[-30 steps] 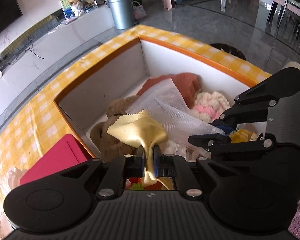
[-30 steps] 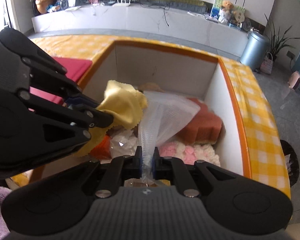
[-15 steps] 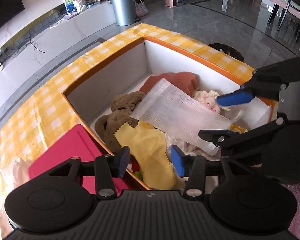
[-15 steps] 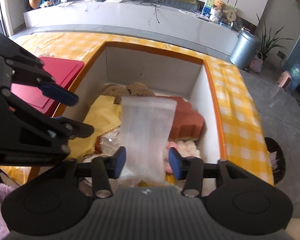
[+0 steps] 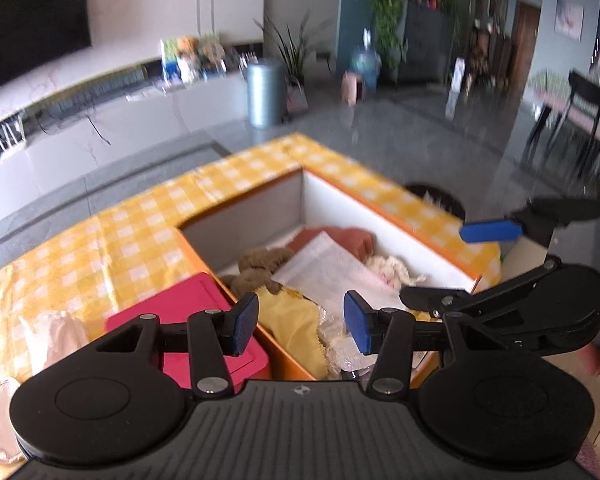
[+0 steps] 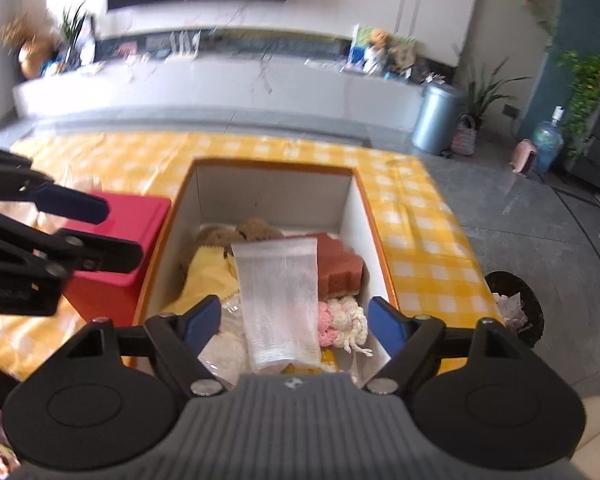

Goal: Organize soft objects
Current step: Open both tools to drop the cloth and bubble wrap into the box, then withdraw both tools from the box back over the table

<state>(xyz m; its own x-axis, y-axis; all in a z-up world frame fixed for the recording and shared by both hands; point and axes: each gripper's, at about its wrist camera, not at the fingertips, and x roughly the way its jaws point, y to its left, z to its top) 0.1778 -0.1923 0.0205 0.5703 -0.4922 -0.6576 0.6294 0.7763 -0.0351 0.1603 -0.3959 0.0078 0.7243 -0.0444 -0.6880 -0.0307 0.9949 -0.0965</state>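
Observation:
An orange-rimmed box with white walls holds soft things. A yellow cloth lies at its near left. A white mesh cloth lies over the middle. A brown plush toy, a reddish-brown sponge and a pink and cream knitted piece lie around them. My left gripper is open and empty above the box's near edge. My right gripper is open and empty above the box's near end.
A red flat box lies left of the orange-rimmed box on the yellow checked tablecloth. Pale soft items lie at the table's left. A black waste bin stands on the floor at the right.
Both grippers, shut on the yellow and mesh cloths a second ago, opened and dropped them into the box. Since then both have drawn back and up from the box.

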